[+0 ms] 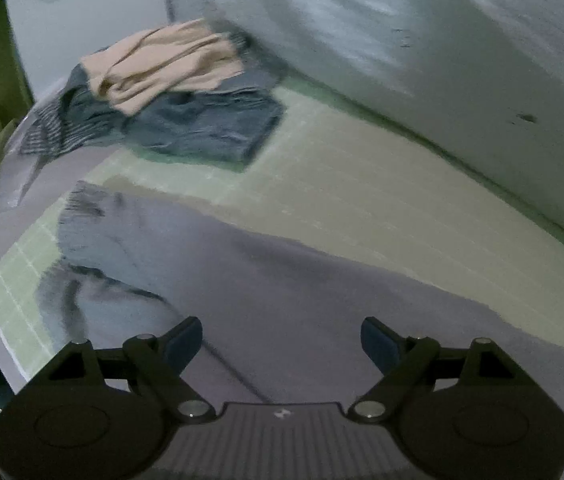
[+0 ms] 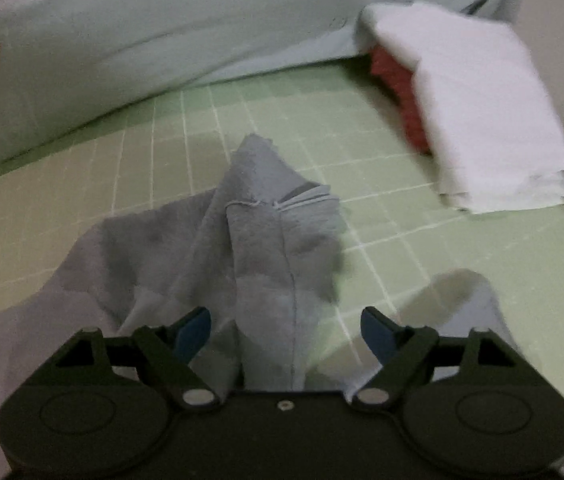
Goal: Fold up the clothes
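A pale grey garment [image 1: 282, 292] lies spread over the green checked sheet [image 1: 381, 184] in the left wrist view. Above it my left gripper [image 1: 282, 342] stands open, its blue pads touching nothing. In the right wrist view the same grey garment [image 2: 266, 240] is bunched into a raised fold with a seam running down it. My right gripper [image 2: 286, 332] is open too; the fold rises between the fingers, and the pads stand apart from the cloth.
A pile with a beige garment [image 1: 162, 68] on blue denim [image 1: 202, 128] and a striped piece [image 1: 42, 136] lies far left. A folded white cloth [image 2: 477, 108] over a red one [image 2: 397, 84] sits far right. A pale pillow [image 2: 122, 32] with a carrot print lines the back.
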A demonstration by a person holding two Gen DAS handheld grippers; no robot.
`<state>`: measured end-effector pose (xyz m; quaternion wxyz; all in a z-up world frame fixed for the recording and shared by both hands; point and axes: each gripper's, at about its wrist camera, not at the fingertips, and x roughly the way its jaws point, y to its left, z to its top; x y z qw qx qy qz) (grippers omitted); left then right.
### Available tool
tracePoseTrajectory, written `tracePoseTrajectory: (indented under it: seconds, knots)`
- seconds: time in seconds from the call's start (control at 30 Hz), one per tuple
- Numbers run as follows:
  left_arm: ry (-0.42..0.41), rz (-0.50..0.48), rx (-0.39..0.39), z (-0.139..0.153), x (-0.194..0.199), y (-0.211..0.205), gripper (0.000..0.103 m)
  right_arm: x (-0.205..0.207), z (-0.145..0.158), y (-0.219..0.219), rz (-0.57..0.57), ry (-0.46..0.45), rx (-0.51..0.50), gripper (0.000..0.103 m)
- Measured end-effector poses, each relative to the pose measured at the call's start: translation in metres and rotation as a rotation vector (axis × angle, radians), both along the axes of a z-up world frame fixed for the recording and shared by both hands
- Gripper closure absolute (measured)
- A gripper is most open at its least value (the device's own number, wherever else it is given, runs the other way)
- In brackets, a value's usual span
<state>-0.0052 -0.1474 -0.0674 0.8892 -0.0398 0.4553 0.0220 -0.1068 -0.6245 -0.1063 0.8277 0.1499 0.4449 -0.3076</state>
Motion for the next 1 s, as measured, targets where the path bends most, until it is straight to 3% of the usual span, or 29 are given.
tracePoseTrajectory:
  seconds: [0.1,0.17,0.2,0.23,0.3,0.4,0.5,0.57,0.8,1.0]
  knots:
    - [-0.012,-0.009,-0.001,0.005,-0.013,-0.033,0.014,0.000,-0.007,-0.015,0.041,-0.012,0.028,0.034]
    - [-0.013,-0.020,0.004,0.007,-0.019,-0.052,0.014,-0.004,-0.009,-0.024,0.078,-0.037,0.044,0.057]
    - [-0.014,-0.029,0.006,0.006,-0.021,-0.060,0.014,-0.007,-0.008,-0.027,0.104,-0.047,0.041,0.088]
    - [-0.014,-0.038,0.008,0.006,-0.024,-0.068,0.014,-0.015,-0.004,-0.032,0.096,-0.061,0.026,0.099]
    - [-0.011,-0.045,0.012,0.003,-0.027,-0.082,0.014,-0.032,0.007,-0.040,0.068,-0.091,-0.009,0.099]
    - [-0.006,-0.018,-0.001,-0.003,-0.030,-0.094,0.014,-0.074,0.019,-0.058,-0.027,-0.153,0.019,0.099]
    - [0.025,0.005,-0.018,-0.013,-0.027,-0.104,0.014,-0.100,0.011,-0.069,-0.047,-0.105,0.054,0.093]
    - [0.035,0.013,-0.021,-0.018,-0.026,-0.111,0.014,-0.105,0.004,-0.070,-0.034,-0.053,0.049,0.075]
    - [0.072,0.056,-0.011,-0.031,-0.020,-0.126,0.014,-0.082,0.019,-0.088,-0.013,-0.115,-0.060,0.025]
    - [0.108,0.071,0.025,-0.038,-0.014,-0.130,0.014,-0.009,0.005,-0.125,0.122,-0.112,-0.082,0.020]
